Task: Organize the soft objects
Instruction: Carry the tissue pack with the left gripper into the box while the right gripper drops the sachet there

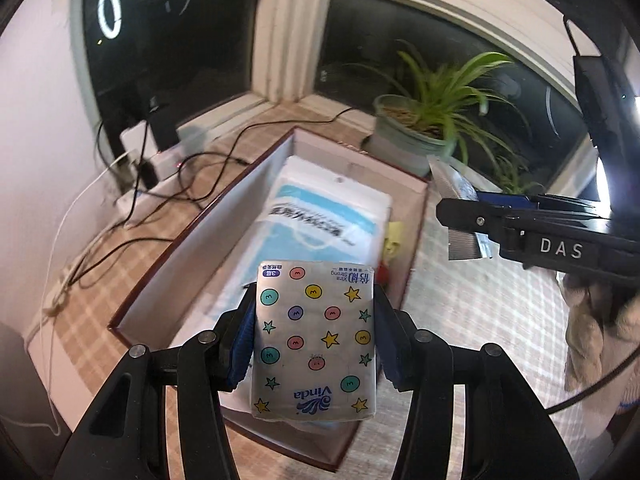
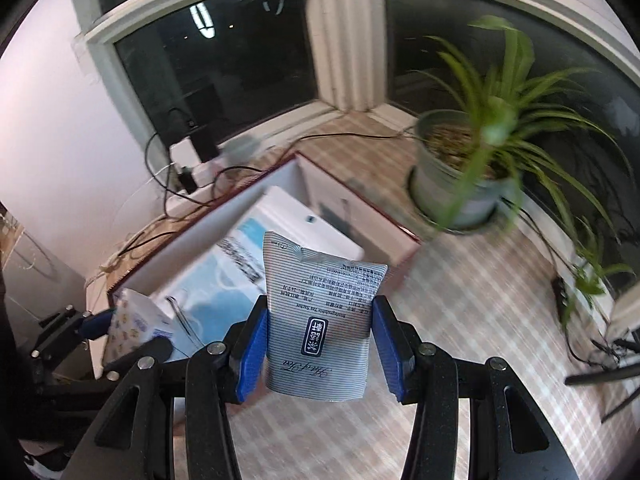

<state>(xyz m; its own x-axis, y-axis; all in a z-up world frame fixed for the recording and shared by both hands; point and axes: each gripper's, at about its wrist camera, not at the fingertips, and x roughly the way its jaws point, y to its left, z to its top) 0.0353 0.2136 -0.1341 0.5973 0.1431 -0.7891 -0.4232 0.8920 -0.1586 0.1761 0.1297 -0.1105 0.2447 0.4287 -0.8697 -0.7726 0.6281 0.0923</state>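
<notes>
Blue-padded left gripper (image 1: pixel 314 336) clamps a Vinda tissue pack (image 1: pixel 314 344); right gripper (image 2: pixel 318 340) clamps a striped tea sachet (image 2: pixel 320 320), both near the open box (image 1: pixel 224 216).

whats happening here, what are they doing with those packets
A person is working with a handheld gripper in each hand. The left gripper is clamped on a tissue pack printed with stars and dots, held above an open box. The right gripper grips a striped tea pouch near the same box. A pack of face masks already lies inside. Neither held item is in the box yet.
</notes>
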